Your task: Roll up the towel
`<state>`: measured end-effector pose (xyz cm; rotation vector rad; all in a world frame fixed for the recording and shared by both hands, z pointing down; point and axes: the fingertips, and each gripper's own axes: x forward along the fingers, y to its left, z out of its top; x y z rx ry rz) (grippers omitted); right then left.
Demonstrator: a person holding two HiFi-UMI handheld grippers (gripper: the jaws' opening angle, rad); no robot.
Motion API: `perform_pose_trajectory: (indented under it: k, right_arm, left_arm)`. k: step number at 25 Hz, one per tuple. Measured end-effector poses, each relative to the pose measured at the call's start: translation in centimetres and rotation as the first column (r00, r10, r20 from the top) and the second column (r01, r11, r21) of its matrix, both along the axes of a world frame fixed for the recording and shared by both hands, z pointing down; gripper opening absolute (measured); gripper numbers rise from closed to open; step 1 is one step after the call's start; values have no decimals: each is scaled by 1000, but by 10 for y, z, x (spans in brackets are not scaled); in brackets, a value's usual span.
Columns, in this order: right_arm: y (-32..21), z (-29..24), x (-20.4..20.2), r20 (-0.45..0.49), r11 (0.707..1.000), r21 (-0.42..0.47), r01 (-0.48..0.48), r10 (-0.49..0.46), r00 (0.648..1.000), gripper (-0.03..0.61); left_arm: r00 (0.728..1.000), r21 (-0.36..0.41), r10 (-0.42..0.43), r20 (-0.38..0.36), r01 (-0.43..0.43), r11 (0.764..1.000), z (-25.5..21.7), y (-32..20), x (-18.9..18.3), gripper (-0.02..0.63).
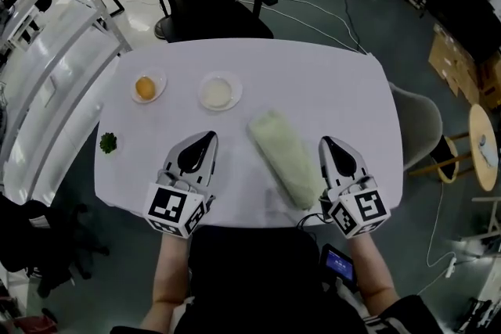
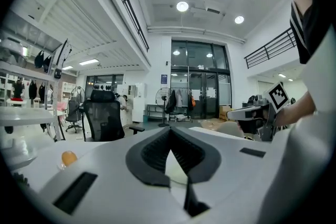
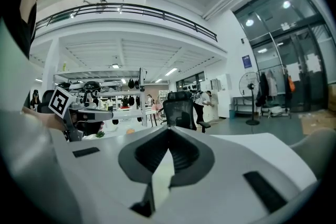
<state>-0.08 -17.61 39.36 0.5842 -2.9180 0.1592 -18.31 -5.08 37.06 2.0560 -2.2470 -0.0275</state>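
Towel lies rolled by the table's front edge, finished, I think. My left gripper and right gripper sit either side, jaws together, empty. Next, just withdraw.

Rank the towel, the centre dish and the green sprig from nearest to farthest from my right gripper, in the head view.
1. Towel, just left of the right gripper.
2. Centre dish, farther back.
3. Green sprig, far left.
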Motion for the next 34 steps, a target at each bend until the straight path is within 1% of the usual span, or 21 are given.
perform_pose_trajectory:
  k: [5,9,19,24,34]
  right_arm:
    - [1,8,0,-5,1000,-22,-4,4,1000,9]
    - [3,11,1,-34,1000,-6,-15,15,999,8]
    - [8,17,16,-57,998,-16,-53,52,997,8]
    - [12,20,22,-68,998,-23,-66,64,996,8]
    - [16,24,22,-76,997,-24,-76,74,994,8]
  left_arm:
    - [1000,-14,-26,-15,26,1000,7,2,-5,14]
    - [998,-18,-41,-38,41,999,10,3,-9,14]
    - [999,-36,-8,-45,6,999,17,1,1,14]
    - [999,-55,7,-34,-9,998,20,3,7,14]
    - [999,-66,10,-46,-13,998,25,12,8,14]
